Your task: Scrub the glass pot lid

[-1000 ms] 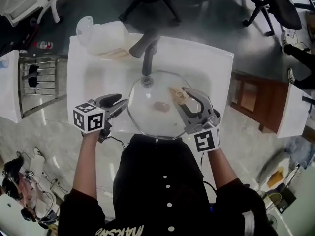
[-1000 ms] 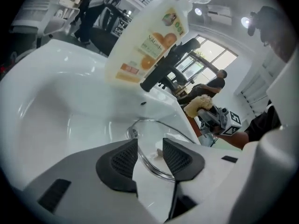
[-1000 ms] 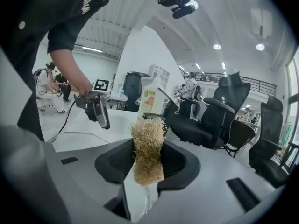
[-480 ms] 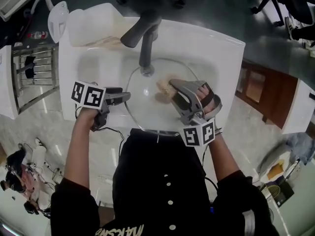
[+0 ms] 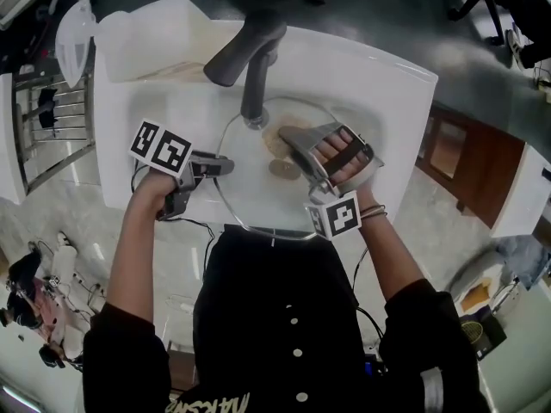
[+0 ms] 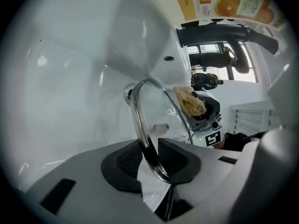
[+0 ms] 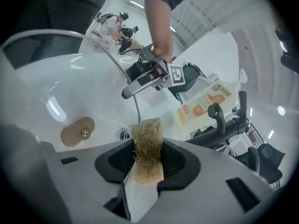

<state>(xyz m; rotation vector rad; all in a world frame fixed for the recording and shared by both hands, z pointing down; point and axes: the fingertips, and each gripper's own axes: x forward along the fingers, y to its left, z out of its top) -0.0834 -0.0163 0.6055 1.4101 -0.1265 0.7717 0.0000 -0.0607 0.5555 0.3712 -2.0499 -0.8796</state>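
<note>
The glass pot lid (image 5: 250,198) stands tilted in the white sink (image 5: 387,84), its tan knob (image 5: 283,169) near the middle. My left gripper (image 5: 222,165) is at the lid's left edge. Its jaws have just been closing, and in the left gripper view the metal rim (image 6: 140,120) runs between the pads of that gripper (image 6: 150,157), gripped. My right gripper (image 5: 288,136) is shut on a tan fibrous scrub pad (image 7: 147,143) and holds it over the glass near the faucet base. The same pad (image 6: 189,101) shows through the lid from the left.
A dark faucet (image 5: 250,58) arches over the sink's far side. A translucent white jug (image 5: 146,37) and a printed carton (image 7: 203,104) stand on the back ledge. A metal rack (image 5: 47,119) is on the left, a brown stool (image 5: 456,162) on the right.
My right gripper has rolled and carried the scrub pad across the lid toward the faucet base. My left gripper has stayed at the lid's left rim.
</note>
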